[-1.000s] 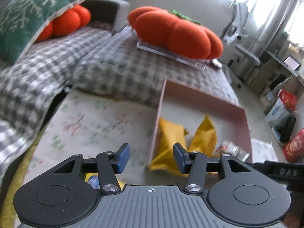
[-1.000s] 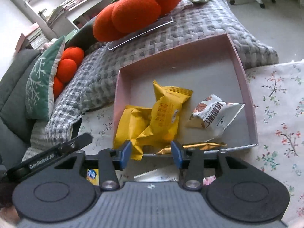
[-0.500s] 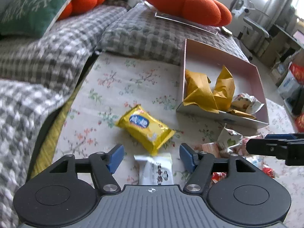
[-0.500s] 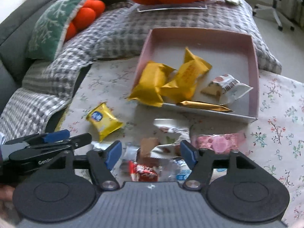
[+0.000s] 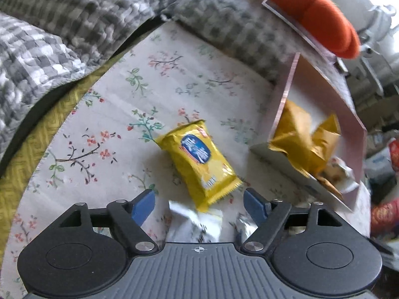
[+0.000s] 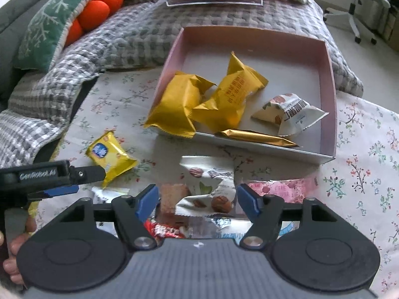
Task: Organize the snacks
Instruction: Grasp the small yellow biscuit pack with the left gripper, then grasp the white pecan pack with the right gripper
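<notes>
Left tongs (image 5: 199, 205) lowered toward yellow packet (image 5: 199, 160); "GenRobot.AI" legible.

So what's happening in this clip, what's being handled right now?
A person is sorting snacks into a pink box on a floral cloth. Both tongs are open and empty. The left tongs hover by a yellow packet lying outside the box; the right tongs hang over a loose pile of wrappers.

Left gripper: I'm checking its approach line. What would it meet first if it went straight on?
Probably the yellow snack packet, lying between the open left gripper fingers' line; depth is unclear.
</notes>
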Demonstrator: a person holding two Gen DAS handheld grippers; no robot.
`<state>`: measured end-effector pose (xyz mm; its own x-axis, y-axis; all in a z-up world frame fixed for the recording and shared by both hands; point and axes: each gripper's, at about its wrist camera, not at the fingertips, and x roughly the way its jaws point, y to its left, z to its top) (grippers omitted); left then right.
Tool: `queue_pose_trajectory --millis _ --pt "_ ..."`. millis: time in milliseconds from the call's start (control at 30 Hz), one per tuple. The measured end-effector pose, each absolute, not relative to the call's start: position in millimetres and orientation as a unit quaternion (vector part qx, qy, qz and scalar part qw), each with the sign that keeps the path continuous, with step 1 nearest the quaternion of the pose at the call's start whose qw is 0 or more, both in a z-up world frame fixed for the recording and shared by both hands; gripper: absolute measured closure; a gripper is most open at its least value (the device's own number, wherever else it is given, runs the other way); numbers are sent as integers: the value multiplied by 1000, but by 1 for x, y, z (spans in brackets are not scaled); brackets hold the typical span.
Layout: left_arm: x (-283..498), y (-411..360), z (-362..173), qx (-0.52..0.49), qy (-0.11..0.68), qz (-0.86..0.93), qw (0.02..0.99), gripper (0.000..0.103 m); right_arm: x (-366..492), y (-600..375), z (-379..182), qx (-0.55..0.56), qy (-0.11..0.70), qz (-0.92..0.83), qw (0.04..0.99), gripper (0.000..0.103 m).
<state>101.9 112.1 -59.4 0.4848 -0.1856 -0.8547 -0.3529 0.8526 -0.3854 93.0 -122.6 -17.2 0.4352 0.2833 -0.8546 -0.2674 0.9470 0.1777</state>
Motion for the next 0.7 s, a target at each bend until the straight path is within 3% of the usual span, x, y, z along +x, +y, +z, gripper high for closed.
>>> queue_pose_trajectory --millis 167,300,567,700 --pt "119 106 -68 -241 502 84 826 24 103 -121 -31 -5 517 150 843 41" --pt "131 93 -70 -184 489 98 847 26 112 -122 -39 10 527 150 837 49" --pt "140 91 -70 -167 467 89 864 67 123 -120 -55 25 549 157 821 56" --pt "138 102 -69 -197 469 82 857 77 121 -111 -51 7 543 156 825 63"
